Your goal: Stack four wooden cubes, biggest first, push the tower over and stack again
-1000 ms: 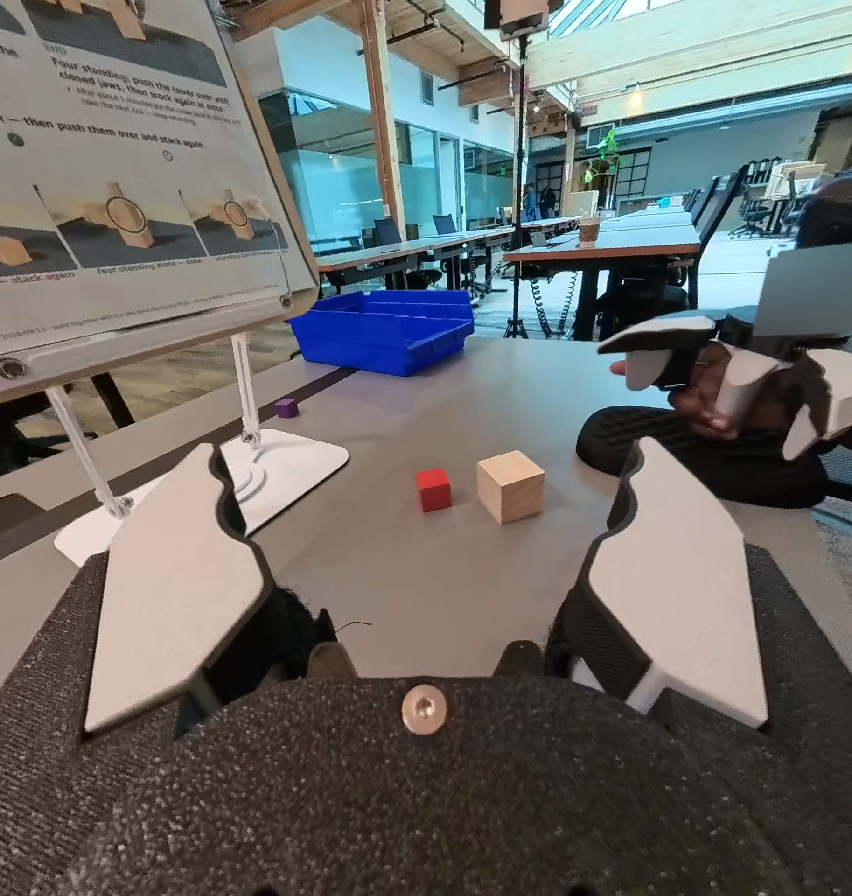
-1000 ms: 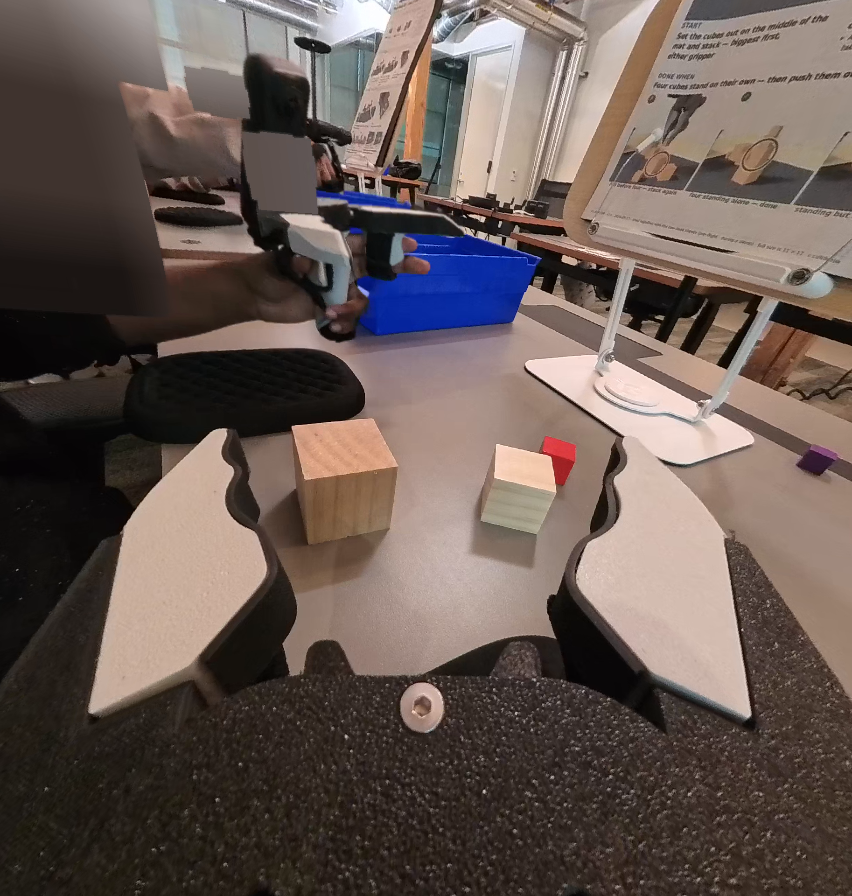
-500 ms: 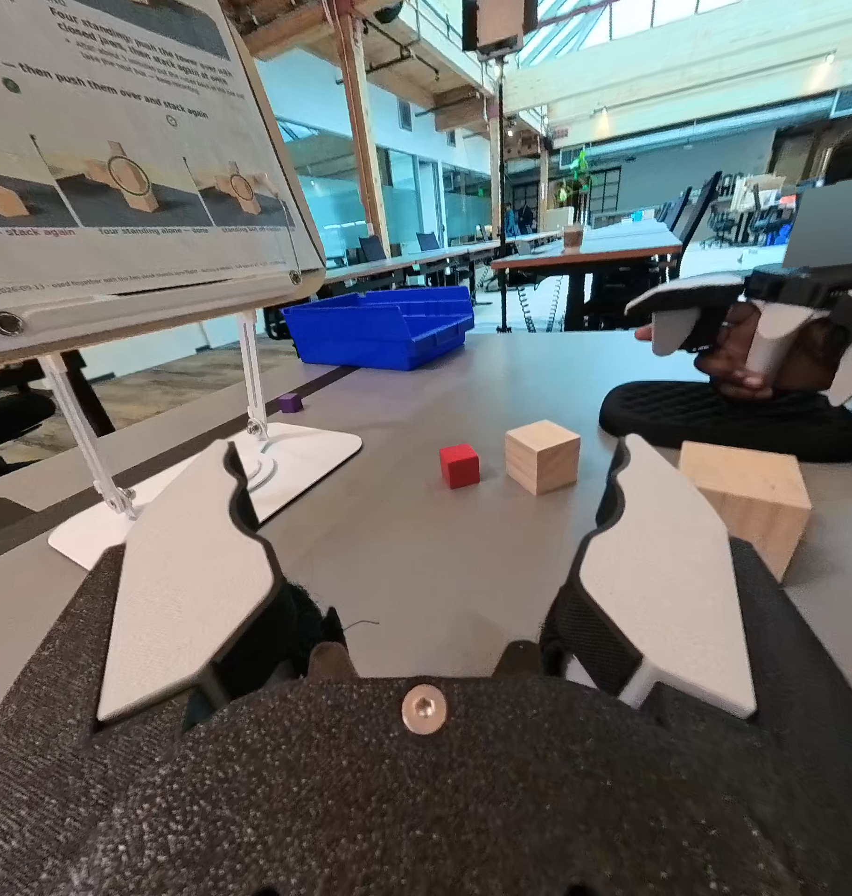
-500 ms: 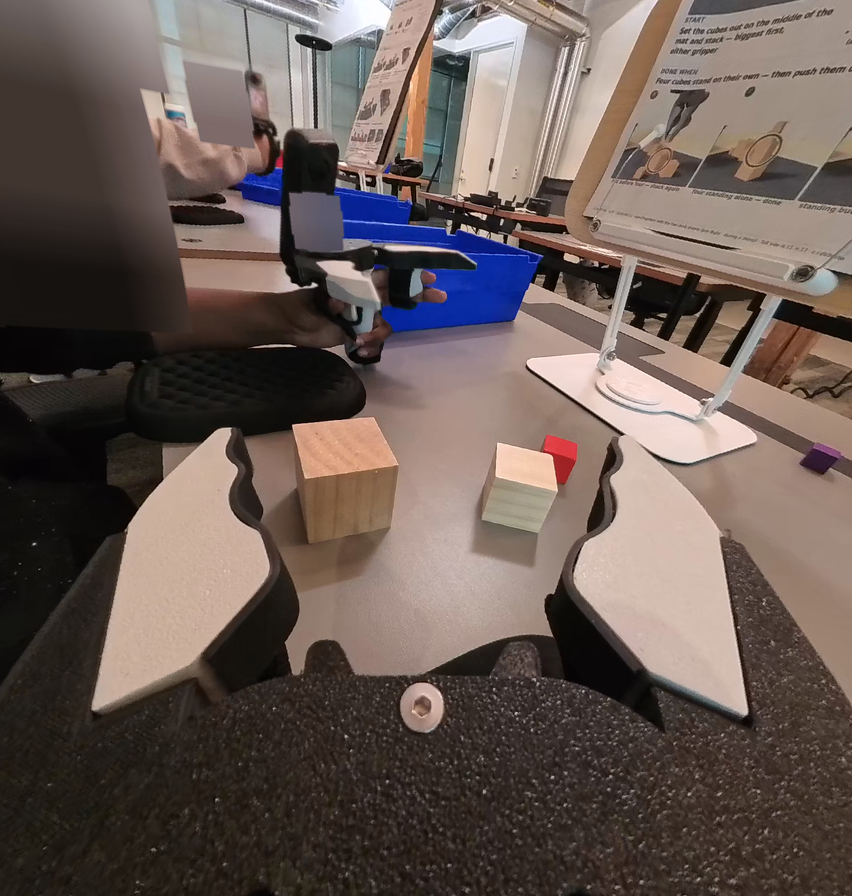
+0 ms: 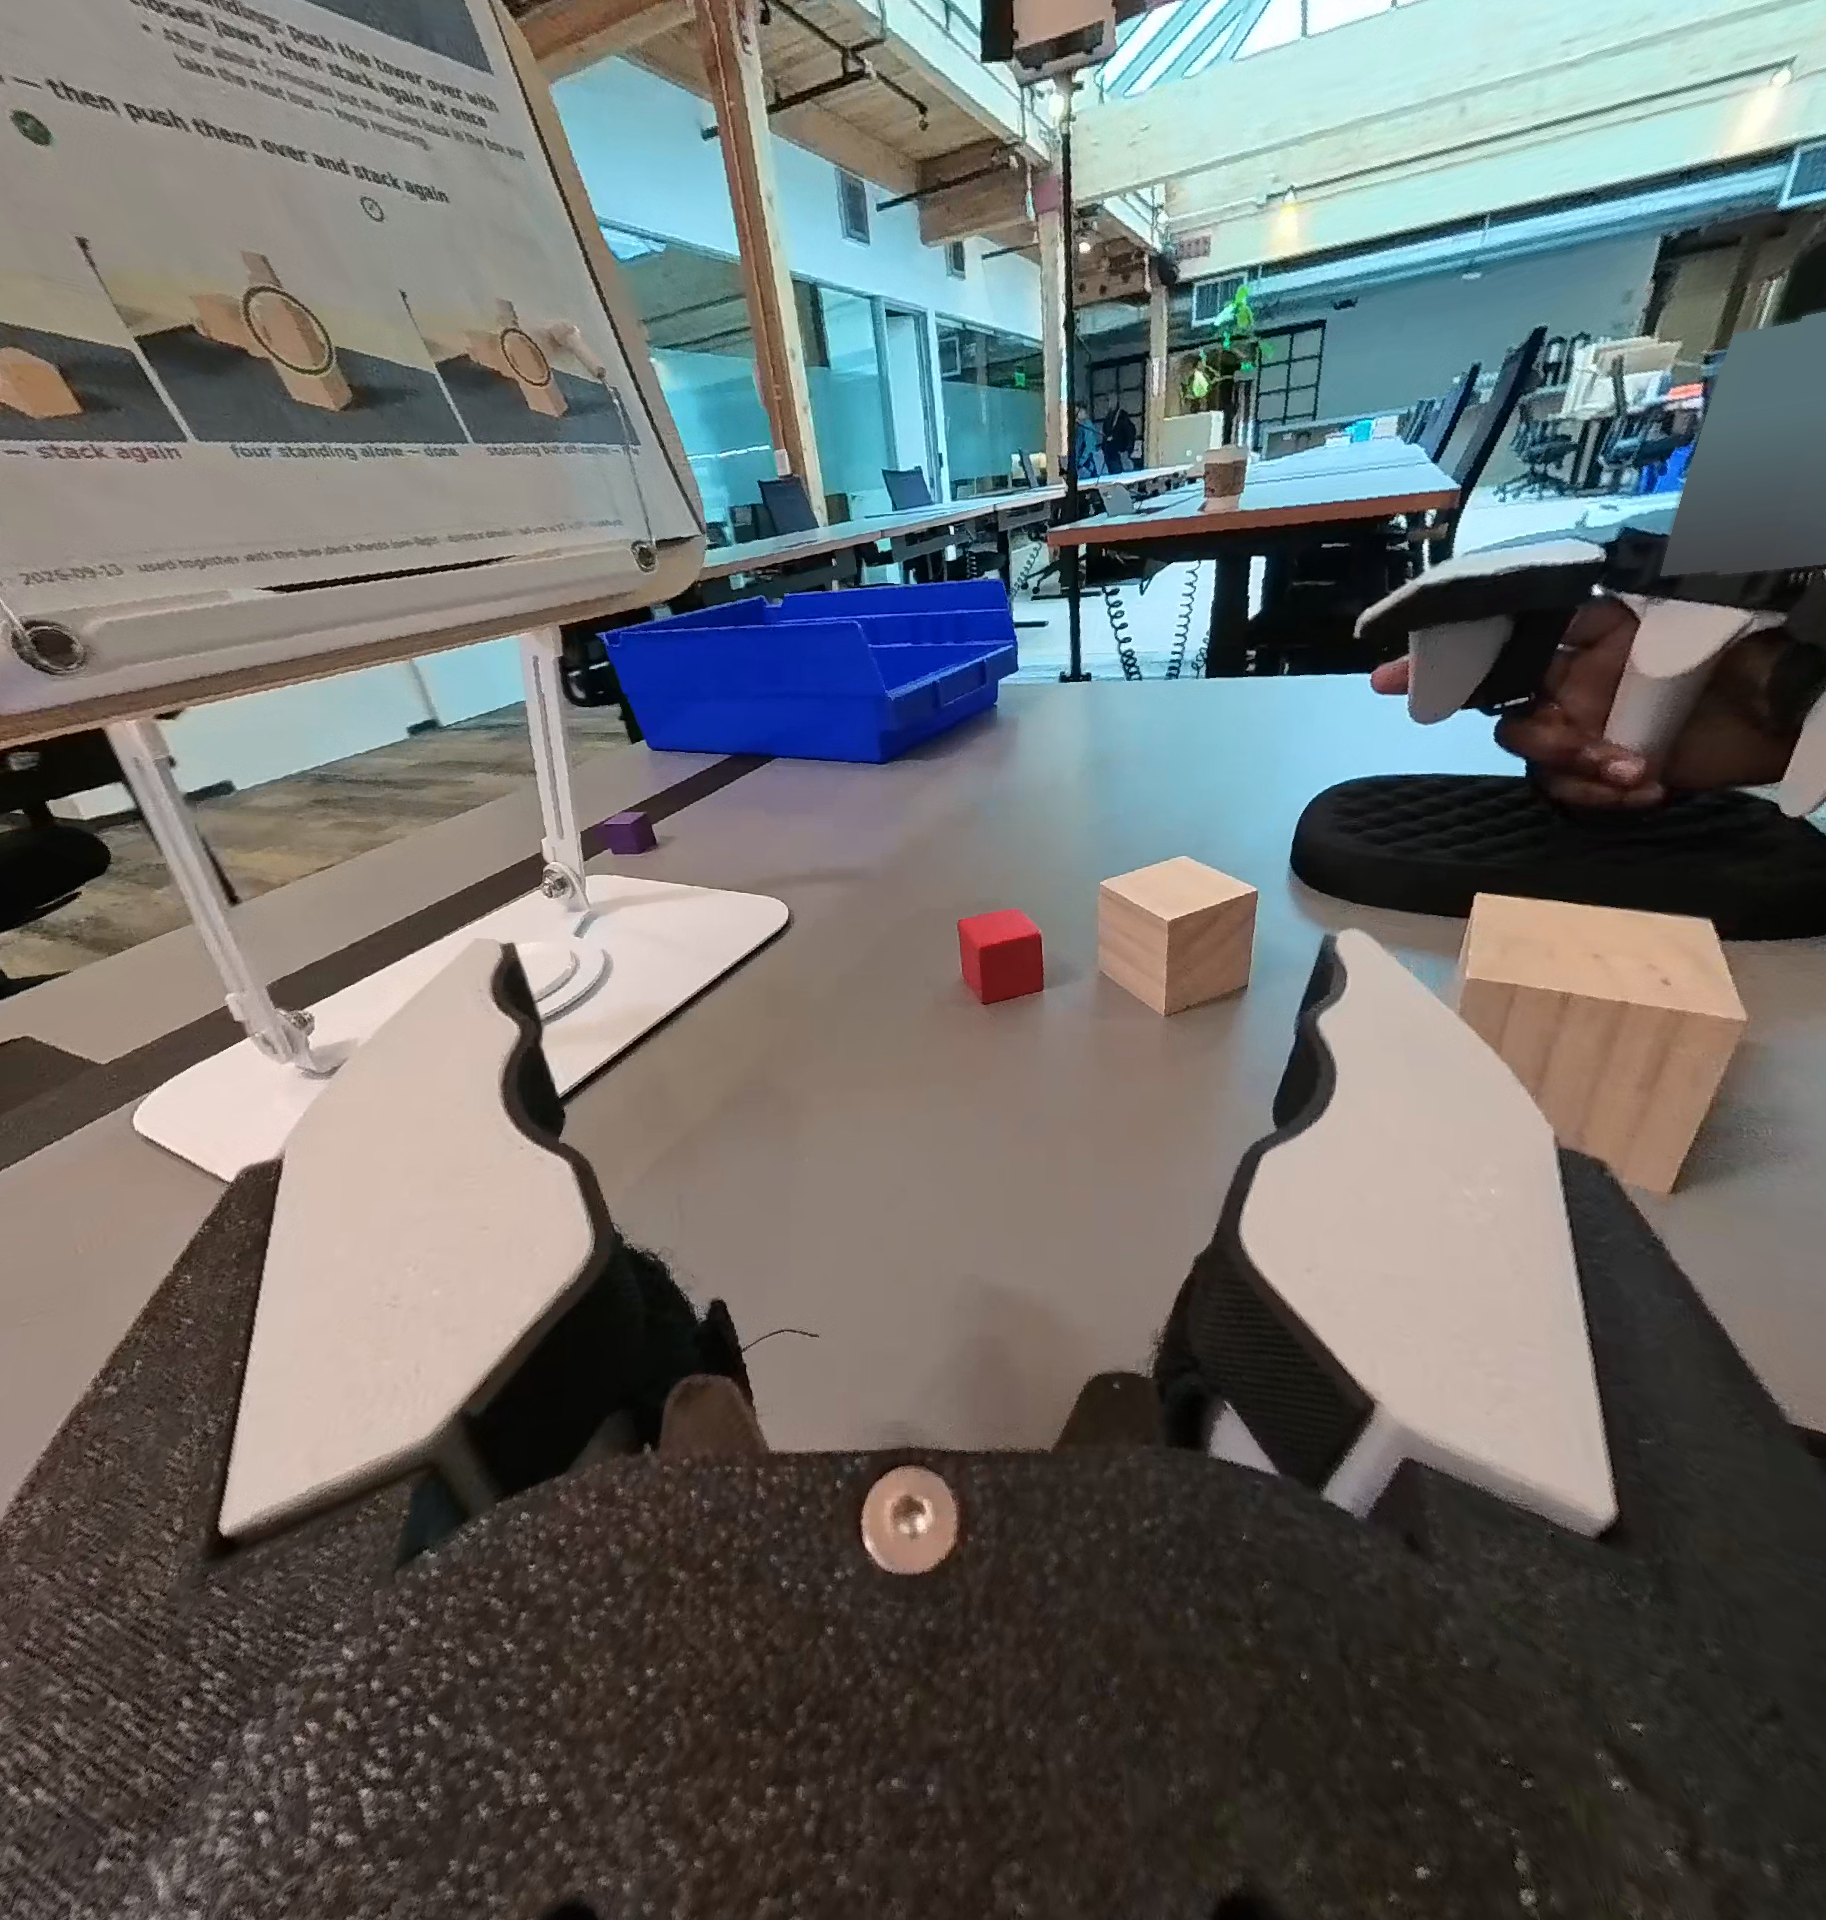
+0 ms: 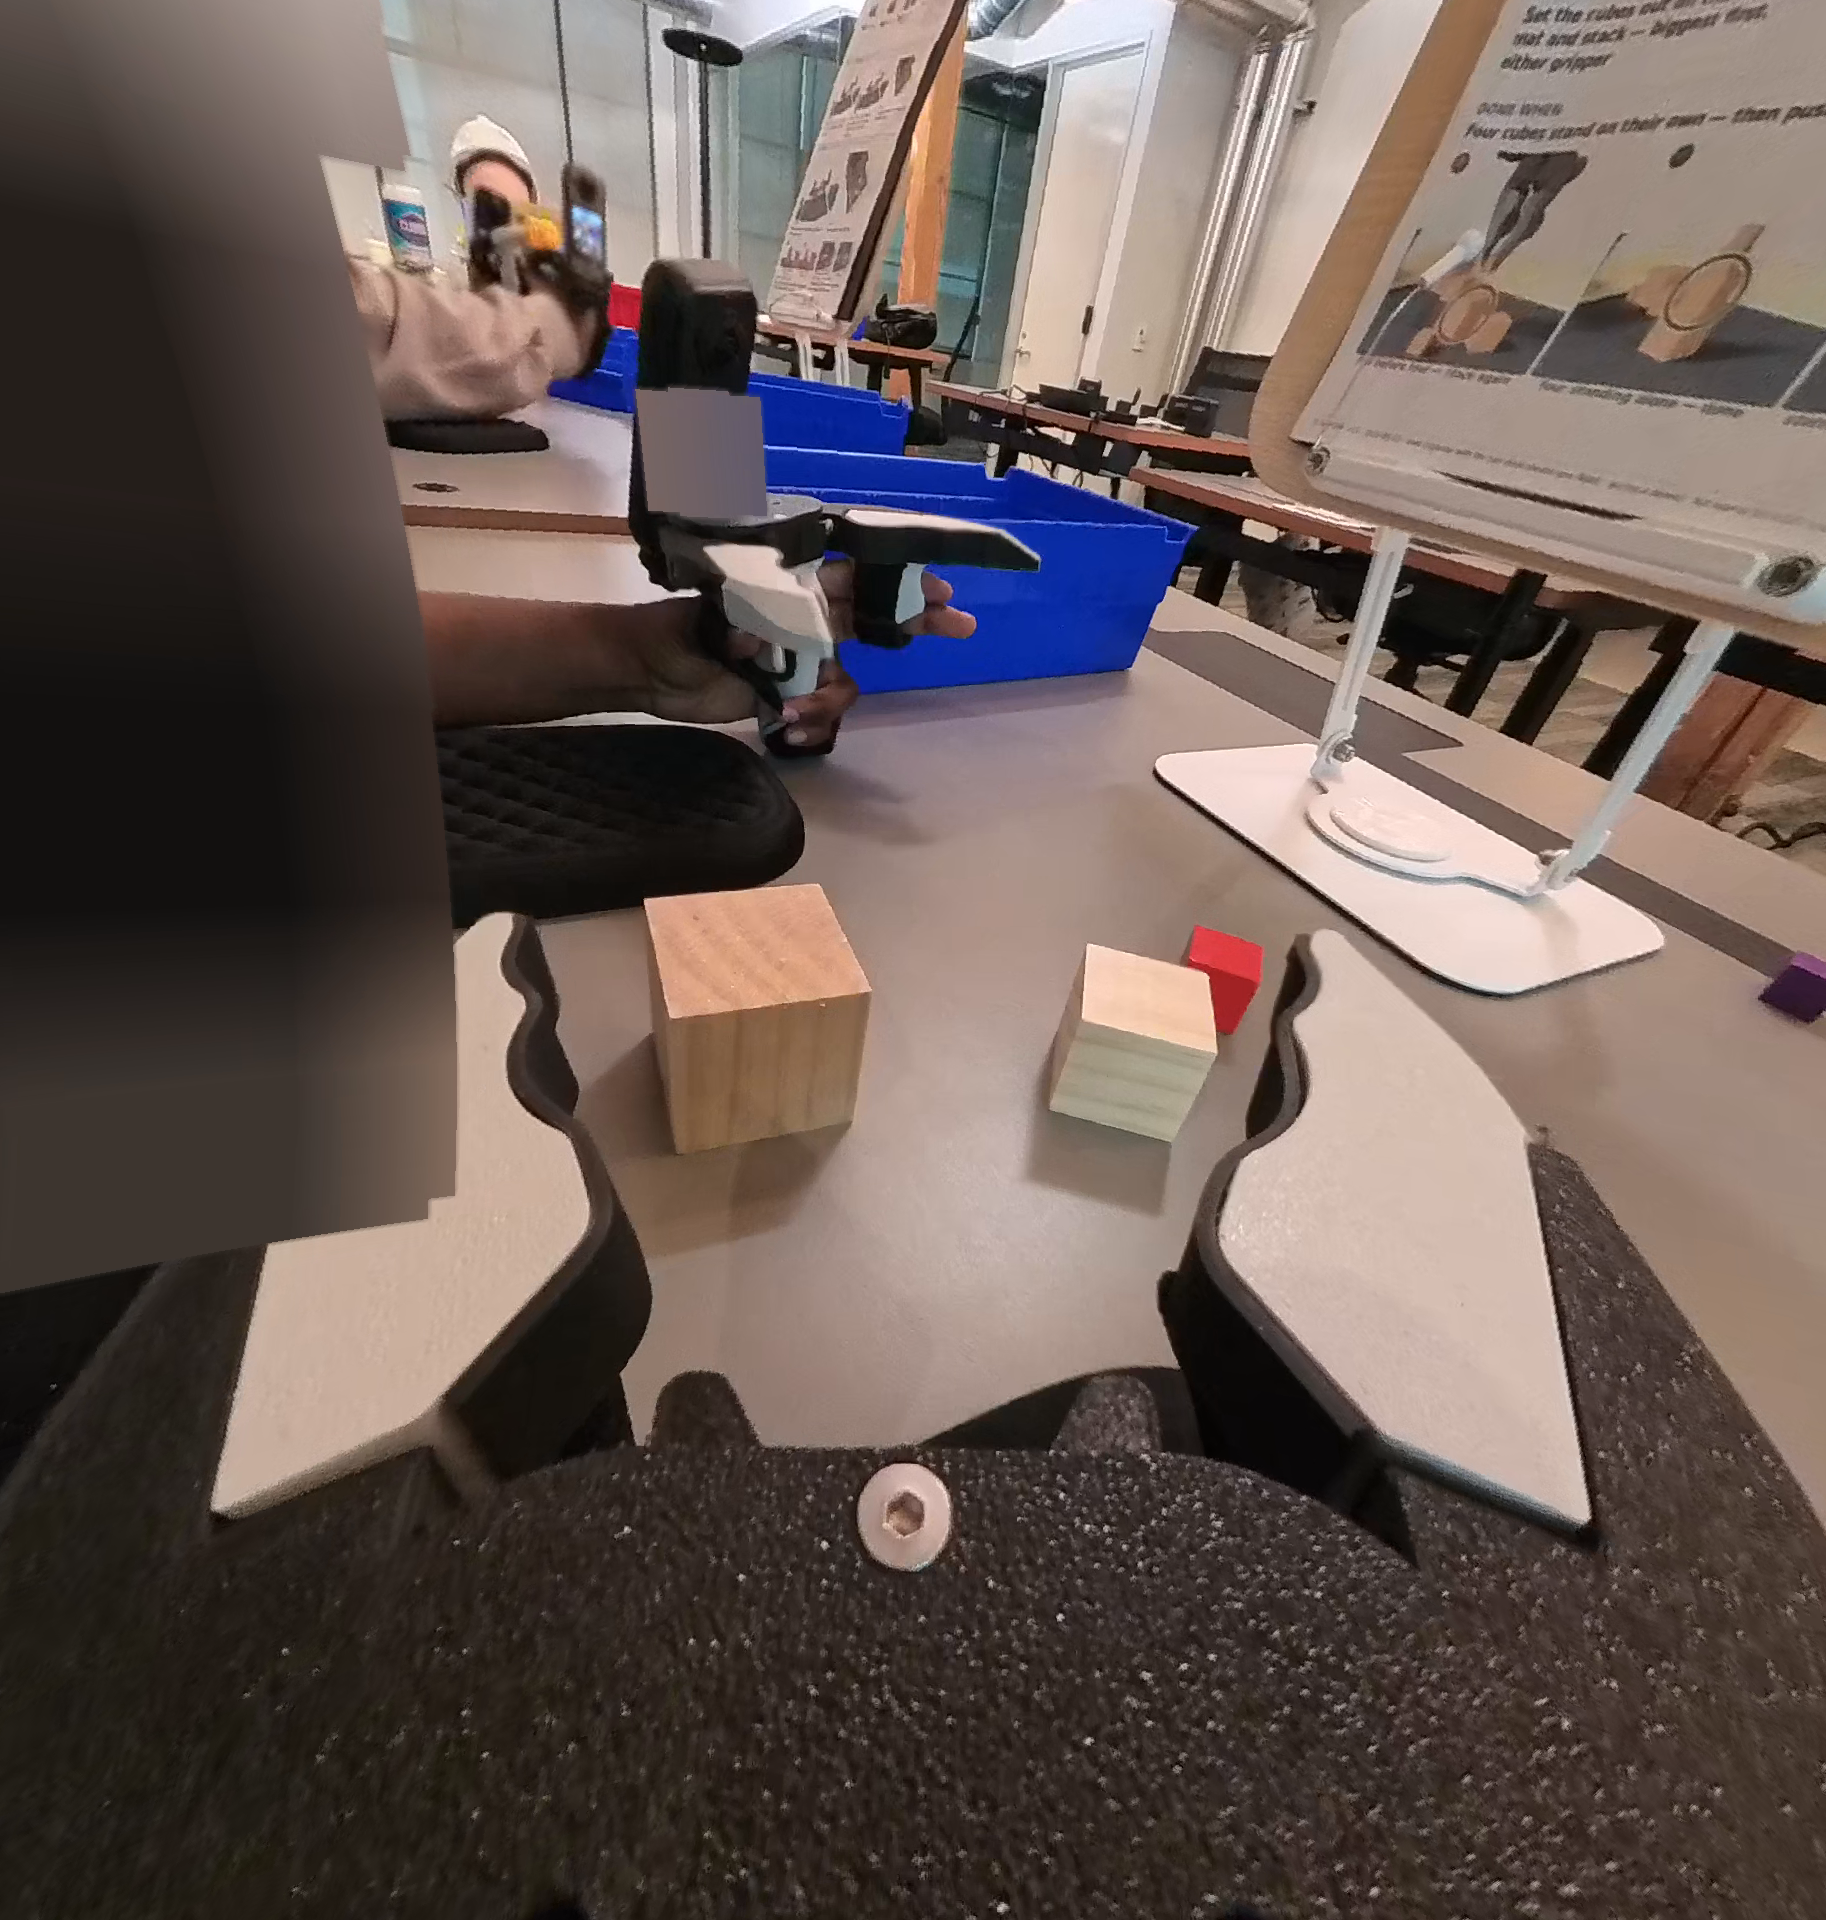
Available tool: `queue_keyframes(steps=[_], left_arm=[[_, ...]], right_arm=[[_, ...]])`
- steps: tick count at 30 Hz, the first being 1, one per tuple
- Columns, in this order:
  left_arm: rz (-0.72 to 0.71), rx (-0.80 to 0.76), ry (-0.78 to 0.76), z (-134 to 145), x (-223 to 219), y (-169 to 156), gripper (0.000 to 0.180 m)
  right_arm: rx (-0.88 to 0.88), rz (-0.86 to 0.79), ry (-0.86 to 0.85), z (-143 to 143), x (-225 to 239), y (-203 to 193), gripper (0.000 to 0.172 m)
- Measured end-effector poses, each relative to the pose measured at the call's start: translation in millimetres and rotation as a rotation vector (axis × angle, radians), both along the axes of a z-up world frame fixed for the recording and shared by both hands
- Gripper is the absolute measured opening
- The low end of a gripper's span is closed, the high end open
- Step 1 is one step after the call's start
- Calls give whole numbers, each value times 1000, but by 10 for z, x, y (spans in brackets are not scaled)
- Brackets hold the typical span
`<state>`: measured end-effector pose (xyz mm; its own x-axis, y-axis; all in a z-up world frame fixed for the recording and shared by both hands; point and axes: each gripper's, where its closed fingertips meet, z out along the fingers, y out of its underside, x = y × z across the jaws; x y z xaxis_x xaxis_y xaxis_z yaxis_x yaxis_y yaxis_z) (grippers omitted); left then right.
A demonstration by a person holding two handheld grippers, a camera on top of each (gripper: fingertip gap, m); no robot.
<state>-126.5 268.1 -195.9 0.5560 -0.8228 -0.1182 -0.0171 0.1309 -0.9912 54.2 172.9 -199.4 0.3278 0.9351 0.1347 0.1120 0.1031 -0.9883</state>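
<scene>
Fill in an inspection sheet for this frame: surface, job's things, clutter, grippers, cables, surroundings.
Surface: grey table, dark strip along its far side.
Job's things: large wooden cube, smaller wooden cube, red cube close behind it, purple cube apart by the strip; all on the table.
Clutter: blue bin, instruction board on white stand, black padded rest.
Grippers: left gripper and right gripper, jaws wide open, holding nothing.
Cables: coiled cords under a far desk.
Surroundings: open office, desks, chairs, another person working.
</scene>
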Motion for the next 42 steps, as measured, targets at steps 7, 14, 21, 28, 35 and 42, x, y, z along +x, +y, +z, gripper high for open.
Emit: queue_keyframes(steps=[7,14,21,28,35,42], left_arm=[[-14,-16,27,-36,36,-6,135],[-22,-27,59,-77,71,-11,135],[-29,-40,43,-66,59,-4,134],[-34,-56,49,-81,67,4,134],[-42,-65,55,-92,77,3,134],[-55,-65,62,-100,89,-11,135]], right_arm=[[-107,-2,-404,-152,-72,34,109],[-113,163,-952,-196,-403,-134,100],[-149,214,-1296,-557,-545,-139,99],[-217,213,-1369,-808,-552,-137,80],[-204,274,-1405,-812,-574,-79,61],[-82,276,-1318,-398,-949,586,60]])
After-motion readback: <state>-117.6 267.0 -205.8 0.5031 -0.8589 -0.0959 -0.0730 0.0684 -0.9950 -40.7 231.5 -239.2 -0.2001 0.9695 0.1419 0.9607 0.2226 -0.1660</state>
